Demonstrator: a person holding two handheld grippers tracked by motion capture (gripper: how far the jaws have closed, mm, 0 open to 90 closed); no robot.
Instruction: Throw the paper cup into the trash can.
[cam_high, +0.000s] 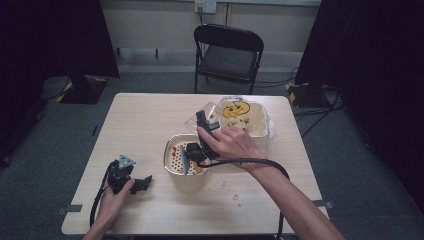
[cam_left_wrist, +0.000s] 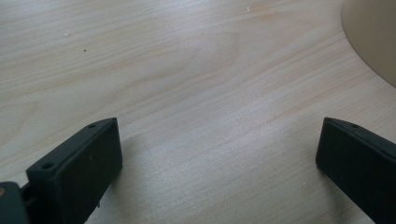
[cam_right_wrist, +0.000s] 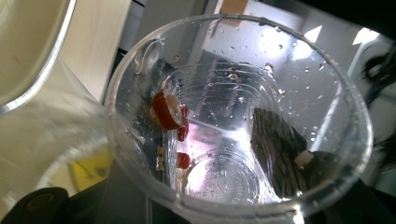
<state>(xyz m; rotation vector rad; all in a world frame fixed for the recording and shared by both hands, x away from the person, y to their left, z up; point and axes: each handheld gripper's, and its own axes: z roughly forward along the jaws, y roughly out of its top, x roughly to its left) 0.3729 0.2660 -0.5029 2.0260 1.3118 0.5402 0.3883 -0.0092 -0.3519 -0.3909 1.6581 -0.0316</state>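
- We see our right gripper (cam_high: 194, 150) clamped on a clear plastic cup (cam_right_wrist: 238, 116), one jaw showing dark through the cup wall.
- Inside the wet cup, beyond our right fingertips, a few red pieces (cam_right_wrist: 167, 110) cling to the wall.
- The cup (cam_high: 201, 116) is tilted over a metal strainer bowl (cam_high: 172, 161), which sits just below the right jaws.
- A cream tub (cam_high: 255, 120) with a yellow mark stands beside the right hand (cam_high: 231, 142).
- Our left gripper (cam_high: 141, 184) rests low over the wooden table (cam_left_wrist: 187, 70), jaws spread wide, nothing between them.
- The strainer bowl's pale side (cam_left_wrist: 373, 37) lies past the left fingertips.
- A folding chair (cam_high: 228, 52) stands beyond the table.
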